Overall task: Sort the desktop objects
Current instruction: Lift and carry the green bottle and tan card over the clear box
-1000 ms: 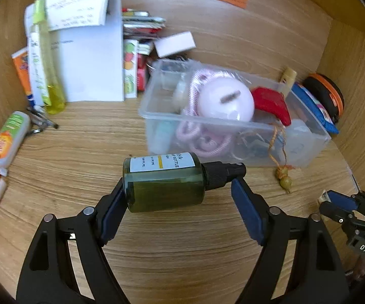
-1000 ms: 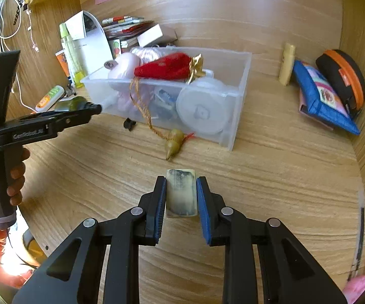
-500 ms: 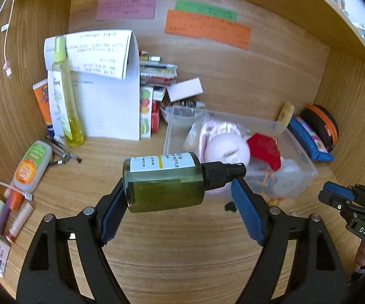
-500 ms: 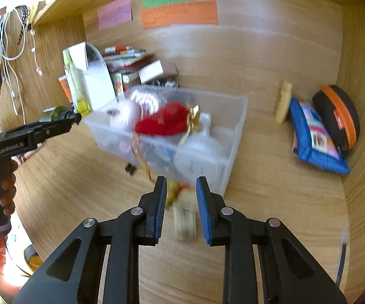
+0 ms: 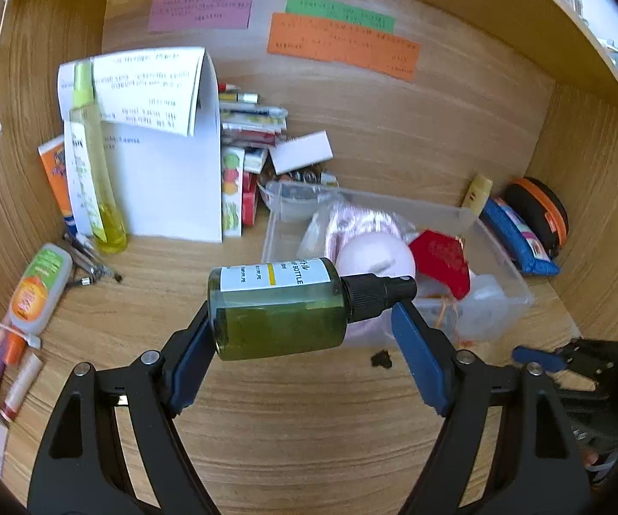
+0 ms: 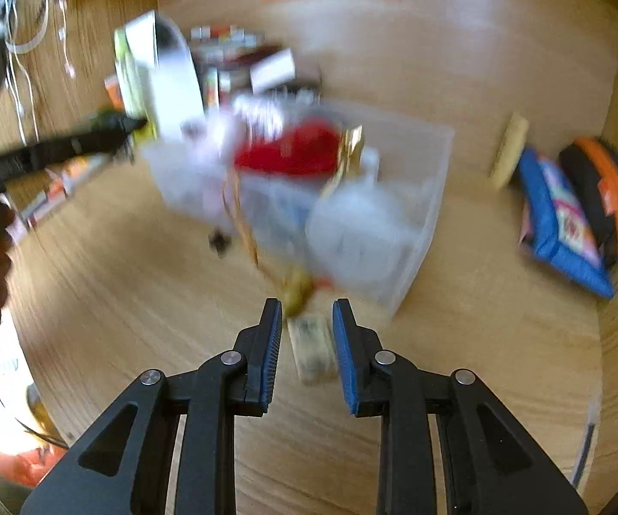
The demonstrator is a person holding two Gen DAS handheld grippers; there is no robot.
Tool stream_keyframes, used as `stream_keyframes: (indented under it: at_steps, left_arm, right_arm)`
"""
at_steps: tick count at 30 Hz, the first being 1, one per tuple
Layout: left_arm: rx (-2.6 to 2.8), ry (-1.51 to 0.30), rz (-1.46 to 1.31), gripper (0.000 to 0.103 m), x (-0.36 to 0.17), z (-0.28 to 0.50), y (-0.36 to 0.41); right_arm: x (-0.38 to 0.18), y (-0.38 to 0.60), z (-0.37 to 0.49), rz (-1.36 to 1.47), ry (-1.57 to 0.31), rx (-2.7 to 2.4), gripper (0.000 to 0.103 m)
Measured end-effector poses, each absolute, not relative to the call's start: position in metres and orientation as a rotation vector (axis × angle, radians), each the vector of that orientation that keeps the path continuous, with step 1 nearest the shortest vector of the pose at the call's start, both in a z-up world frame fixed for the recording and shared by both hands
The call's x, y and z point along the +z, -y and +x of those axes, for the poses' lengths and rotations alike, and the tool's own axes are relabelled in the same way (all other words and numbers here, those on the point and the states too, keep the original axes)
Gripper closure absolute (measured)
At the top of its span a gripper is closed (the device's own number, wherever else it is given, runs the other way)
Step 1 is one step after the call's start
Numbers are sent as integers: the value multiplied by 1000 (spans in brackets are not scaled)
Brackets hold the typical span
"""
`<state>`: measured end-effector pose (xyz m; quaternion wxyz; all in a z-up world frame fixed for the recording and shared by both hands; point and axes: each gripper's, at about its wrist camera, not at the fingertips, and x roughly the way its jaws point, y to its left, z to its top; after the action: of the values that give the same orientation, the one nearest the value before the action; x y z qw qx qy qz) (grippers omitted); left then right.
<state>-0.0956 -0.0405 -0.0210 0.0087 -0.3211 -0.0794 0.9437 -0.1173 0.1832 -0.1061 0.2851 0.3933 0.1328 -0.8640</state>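
Observation:
My left gripper [image 5: 304,322] is shut on a green spray bottle [image 5: 278,309] with a black cap, held sideways above the wooden desk [image 5: 309,429]. Beyond it stands a clear plastic bin [image 5: 497,257] holding a pink ball [image 5: 373,257] and a red pouch [image 5: 442,253]. My right gripper [image 6: 306,326] is open and raised above the desk; a small beige block [image 6: 313,352] lies on the desk between and below its fingers. The right view is blurred. The bin also shows there [image 6: 429,197].
A tall yellow bottle [image 5: 94,180], white folded papers [image 5: 171,163], boxes and an orange-green tube [image 5: 36,287] crowd the back left. A blue pouch [image 6: 562,231], an orange-black case [image 6: 605,197] and a cream tube [image 6: 510,150] lie at the right wall.
My left gripper has lifted the green bottle up and back from the bin. My right gripper has let go of the beige block, opened slightly and risen above it.

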Motion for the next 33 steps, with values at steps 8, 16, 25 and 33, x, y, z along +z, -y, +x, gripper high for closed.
stream_keyframes:
  at_steps: [8, 16, 25, 33]
  left_arm:
    - [2931, 278, -1025, 23, -28, -91, 40]
    - [2929, 279, -999, 23, -26, -85, 38]
    - [2931, 279, -979, 23, -21, -84, 35]
    - [2953, 240, -922, 23, -3, -93, 32]
  right_arm:
    - [-126, -179, -120, 1082, -399, -2283, 76]
    - [-134, -178, -129, 1113, -457, -2317, 78]
    - [-129, -198, -136, 1116, -283, -2345, 93]
    - [-85, -206, -124, 984, -190, -2365, 93]
